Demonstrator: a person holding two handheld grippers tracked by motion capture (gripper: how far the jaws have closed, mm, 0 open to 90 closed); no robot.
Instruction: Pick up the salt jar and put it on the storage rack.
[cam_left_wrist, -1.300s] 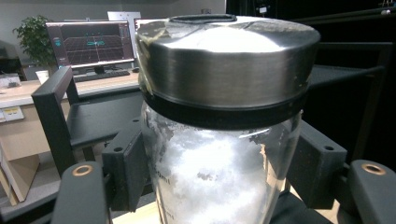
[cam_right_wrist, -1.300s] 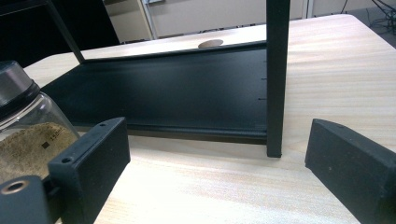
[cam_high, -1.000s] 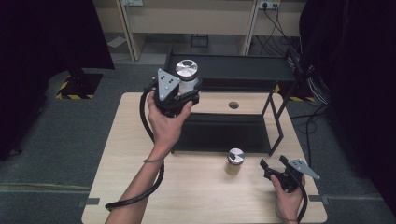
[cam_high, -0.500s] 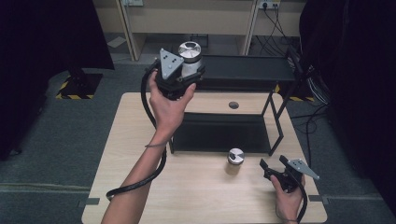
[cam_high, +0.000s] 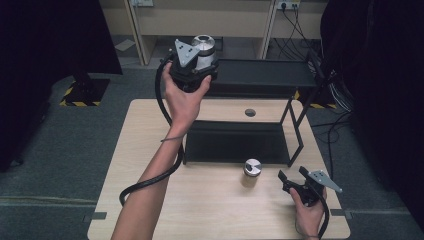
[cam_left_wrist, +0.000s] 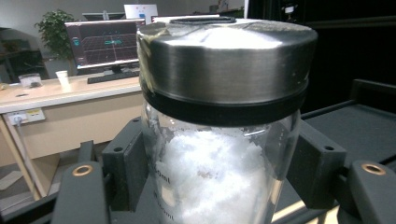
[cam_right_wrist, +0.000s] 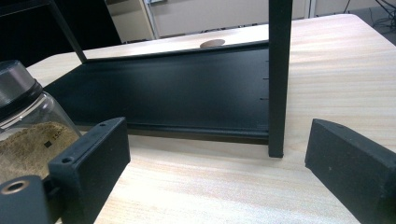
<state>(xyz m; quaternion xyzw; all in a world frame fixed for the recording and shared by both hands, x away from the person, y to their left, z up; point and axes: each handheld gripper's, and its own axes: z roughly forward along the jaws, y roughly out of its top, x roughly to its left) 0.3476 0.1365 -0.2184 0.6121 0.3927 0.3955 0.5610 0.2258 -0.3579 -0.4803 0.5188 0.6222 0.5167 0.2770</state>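
Note:
A glass jar (cam_high: 203, 49) with a steel lid and white powder inside is held upright in the air by my left gripper (cam_high: 198, 62), which is shut on its body. It hangs over the left end of the black rack's top shelf (cam_high: 265, 75). In the left gripper view the jar (cam_left_wrist: 219, 140) stands between both black pads (cam_left_wrist: 126, 158). A second jar (cam_high: 251, 171) with brown contents stands on the table in front of the rack. My right gripper (cam_high: 292, 176) rests open just right of it, nothing between its jaws; its own view has that jar (cam_right_wrist: 23, 121) at the left edge.
The rack's lower shelf (cam_high: 235, 142) lies flat on the wooden table (cam_high: 150, 150). A rack leg (cam_right_wrist: 278, 79) stands just ahead of my right gripper (cam_right_wrist: 215, 154). A round hole (cam_high: 250, 112) sits in the tabletop behind the rack. Desks and monitors stand in the background.
My left hand has carried the white-powder jar upward and farther from the person, toward the top shelf. The right hand and the brown jar have stayed in place.

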